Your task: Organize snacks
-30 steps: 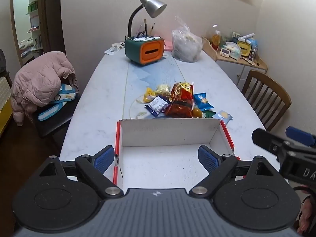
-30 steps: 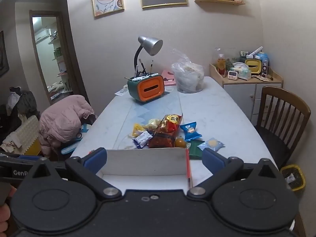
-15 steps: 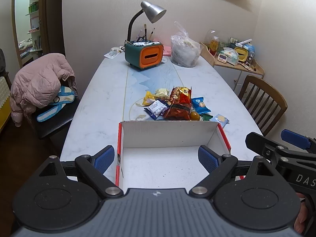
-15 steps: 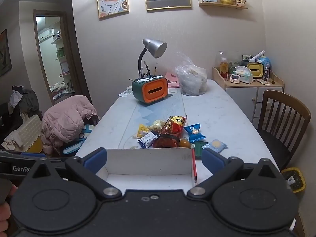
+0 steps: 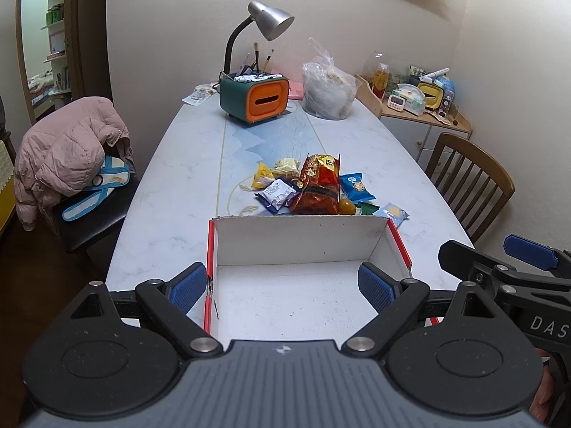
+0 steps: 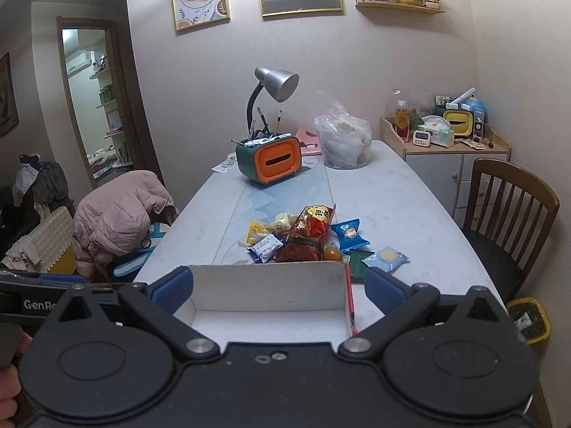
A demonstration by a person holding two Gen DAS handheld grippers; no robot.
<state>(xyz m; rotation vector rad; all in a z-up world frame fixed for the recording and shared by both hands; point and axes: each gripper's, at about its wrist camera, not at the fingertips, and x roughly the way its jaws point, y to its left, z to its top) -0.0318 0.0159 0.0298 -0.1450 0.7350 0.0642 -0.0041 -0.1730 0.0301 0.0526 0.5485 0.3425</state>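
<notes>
A white box with red sides [image 5: 303,246] stands at the near end of the table, with nothing in it; it also shows in the right wrist view [image 6: 267,285]. Behind it lies a pile of snacks: a large red-orange bag [image 5: 317,185] [image 6: 307,233], a blue packet [image 5: 355,187] [image 6: 349,233], a white-blue packet [image 5: 276,192], yellow packets [image 5: 262,176] and a light blue packet [image 5: 392,212] [image 6: 387,257]. My left gripper [image 5: 282,287] is open above the box. My right gripper [image 6: 276,289] is open above the box's near right; it also shows in the left wrist view [image 5: 499,260].
A green-orange holder with a lamp [image 5: 253,101] and a clear plastic bag [image 5: 328,94] stand at the table's far end. A chair with a pink jacket [image 5: 64,149] is on the left, a wooden chair [image 5: 471,174] on the right, a yellow bin [image 6: 528,317] on the floor.
Both grippers have drawn back and risen a little, so the box and snacks look farther away. Both stay open. Nothing on the table moved.
</notes>
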